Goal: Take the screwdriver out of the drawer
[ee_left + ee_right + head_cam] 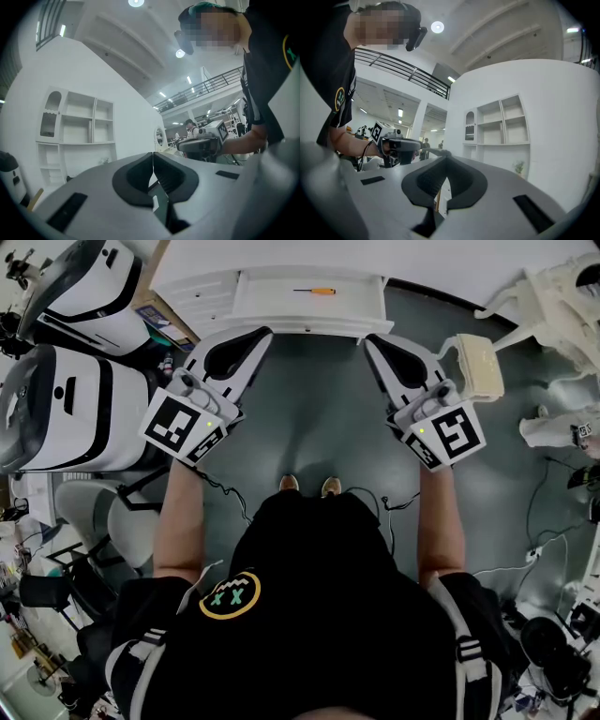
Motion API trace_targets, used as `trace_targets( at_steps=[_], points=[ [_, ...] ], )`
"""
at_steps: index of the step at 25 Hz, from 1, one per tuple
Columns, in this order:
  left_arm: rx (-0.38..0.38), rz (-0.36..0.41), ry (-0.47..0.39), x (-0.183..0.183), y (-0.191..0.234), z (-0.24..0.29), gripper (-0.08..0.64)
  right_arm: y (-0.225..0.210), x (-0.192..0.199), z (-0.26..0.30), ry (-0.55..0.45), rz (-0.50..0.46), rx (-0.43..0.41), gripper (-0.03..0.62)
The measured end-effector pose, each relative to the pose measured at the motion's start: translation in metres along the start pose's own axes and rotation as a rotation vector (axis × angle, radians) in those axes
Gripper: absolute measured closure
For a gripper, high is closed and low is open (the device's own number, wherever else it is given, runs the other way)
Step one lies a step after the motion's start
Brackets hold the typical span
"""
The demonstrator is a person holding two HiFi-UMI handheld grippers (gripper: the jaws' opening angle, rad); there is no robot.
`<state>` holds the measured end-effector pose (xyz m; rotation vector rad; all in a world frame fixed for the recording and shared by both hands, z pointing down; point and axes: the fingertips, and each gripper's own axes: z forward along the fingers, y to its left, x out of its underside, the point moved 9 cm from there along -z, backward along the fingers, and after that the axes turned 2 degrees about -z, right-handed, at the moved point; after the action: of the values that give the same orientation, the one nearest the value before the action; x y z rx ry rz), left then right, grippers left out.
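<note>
Screwdriver [314,291] in open drawer [262,298], just beyond both tips, long axis L-R, orange handle twd right gripper [368,338]. Left gripper [266,333] + right, the 2 closed, empty.

I find the white drawer [281,322] standing open at the top of the frame. The screwdriver [316,291], orange-handled, lies flat and crosswise inside it, with nothing else near it that I can make out. The left gripper [263,335] and right gripper [369,338] are both held just below the drawer front, tips angled toward each other, each with its jaws together and nothing between them. Whether either tip touches the drawer front I cannot tell. Neither is at the screwdriver. The person's shoes [289,483] stand on the grey floor [309,418], between the two forearms. White machines [75,381] stand at left.
</note>
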<state>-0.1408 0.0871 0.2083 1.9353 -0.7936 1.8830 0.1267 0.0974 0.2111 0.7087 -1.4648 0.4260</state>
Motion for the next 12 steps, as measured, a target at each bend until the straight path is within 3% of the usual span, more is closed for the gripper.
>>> trace_targets(
  at_steps=[12],
  points=[
    [-0.001,0.0,0.002,-0.0003,-0.0003,-0.0044,0.54,0.0027,0.0011,0.0001,0.006,0.003,-0.002,0.568]
  ],
)
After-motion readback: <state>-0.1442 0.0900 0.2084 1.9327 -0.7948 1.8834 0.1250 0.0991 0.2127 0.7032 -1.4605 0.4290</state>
